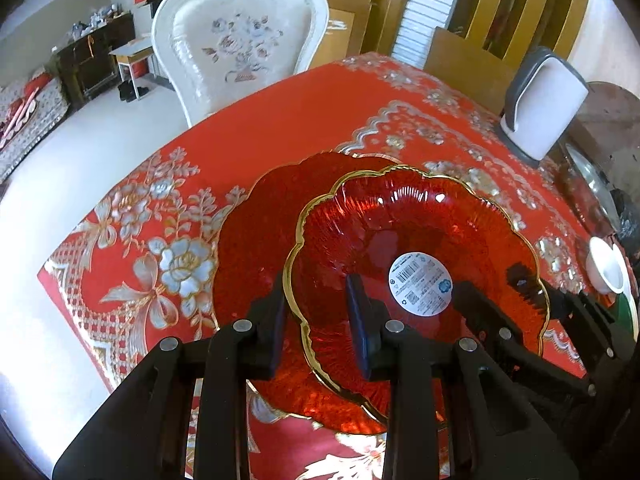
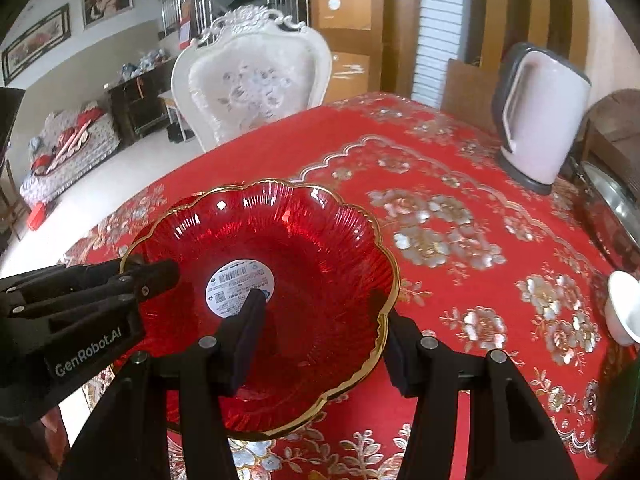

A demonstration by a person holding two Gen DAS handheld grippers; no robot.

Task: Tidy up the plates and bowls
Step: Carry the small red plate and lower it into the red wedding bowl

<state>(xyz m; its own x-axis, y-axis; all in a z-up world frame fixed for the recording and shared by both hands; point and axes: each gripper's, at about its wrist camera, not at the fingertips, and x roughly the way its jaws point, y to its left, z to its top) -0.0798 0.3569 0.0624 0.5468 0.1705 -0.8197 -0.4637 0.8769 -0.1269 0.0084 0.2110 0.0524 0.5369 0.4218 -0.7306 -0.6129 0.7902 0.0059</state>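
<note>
— Left tool (image 1: 320, 320)?
— Clamped on the near rim of the red glass bowl (image 1: 416, 240), one pad inside, one outside.
— Right tool (image 2: 320, 344)?
— It grips the opposite rim. The bowl hangs over a red plate (image 1: 256, 248) on the bench (image 2: 460, 184).

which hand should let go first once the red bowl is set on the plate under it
Right, probably. The left gripper is clamped tight on the red bowl rim over the red plate and can steady it alone. The right gripper straddles the opposite rim more loosely, so it frees easily.
</note>
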